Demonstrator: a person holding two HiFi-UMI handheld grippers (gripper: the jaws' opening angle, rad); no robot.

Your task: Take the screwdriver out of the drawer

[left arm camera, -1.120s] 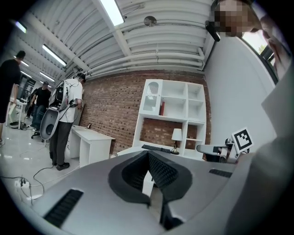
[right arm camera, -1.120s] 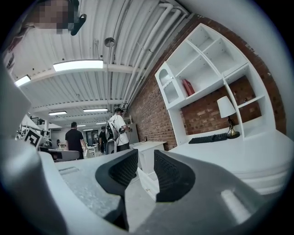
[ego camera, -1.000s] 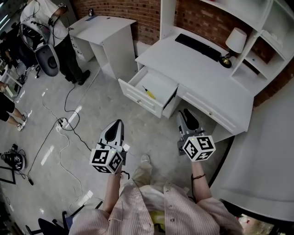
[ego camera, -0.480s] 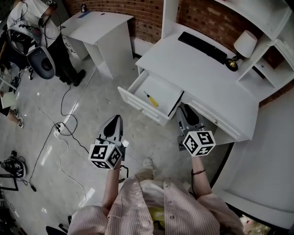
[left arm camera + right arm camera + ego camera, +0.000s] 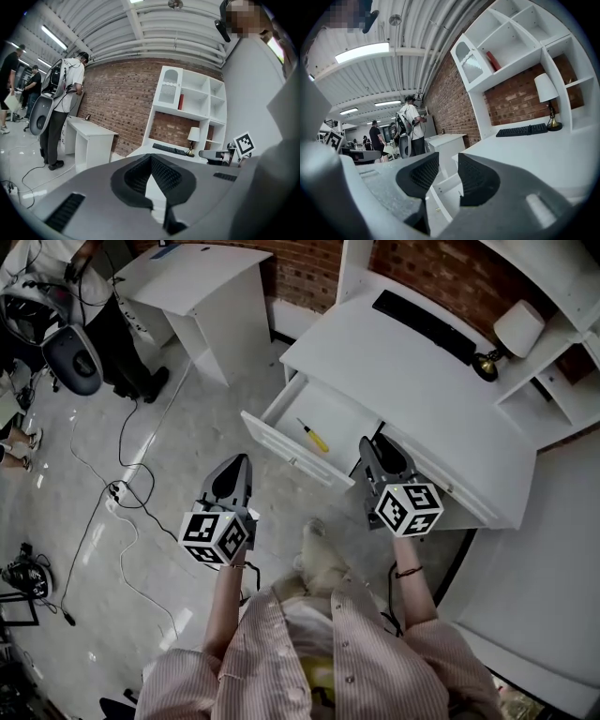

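The screwdriver (image 5: 315,436), thin with a yellow handle, lies on the bottom of the open white drawer (image 5: 281,450), which is pulled out of the desk. My right gripper (image 5: 367,442) hovers just to the right of the drawer's front corner, pointing at the desk. It is open, with nothing between its fingers (image 5: 448,158). My left gripper (image 5: 245,459) is over the floor, left of and just short of the drawer front. Its pads meet at the tips and hold nothing (image 5: 151,157). In the right gripper view the drawer (image 5: 440,190) shows between the jaws.
The white desk (image 5: 394,381) carries a black keyboard (image 5: 427,326) and a lamp (image 5: 516,334), with shelves behind it. A smaller white table (image 5: 202,287) stands to the left. Cables and a power strip (image 5: 122,491) lie on the floor. A person (image 5: 56,306) stands at the far left.
Both grippers have come closer to the open drawer and desk. The right one now reaches the drawer's front corner. The screwdriver has not moved.
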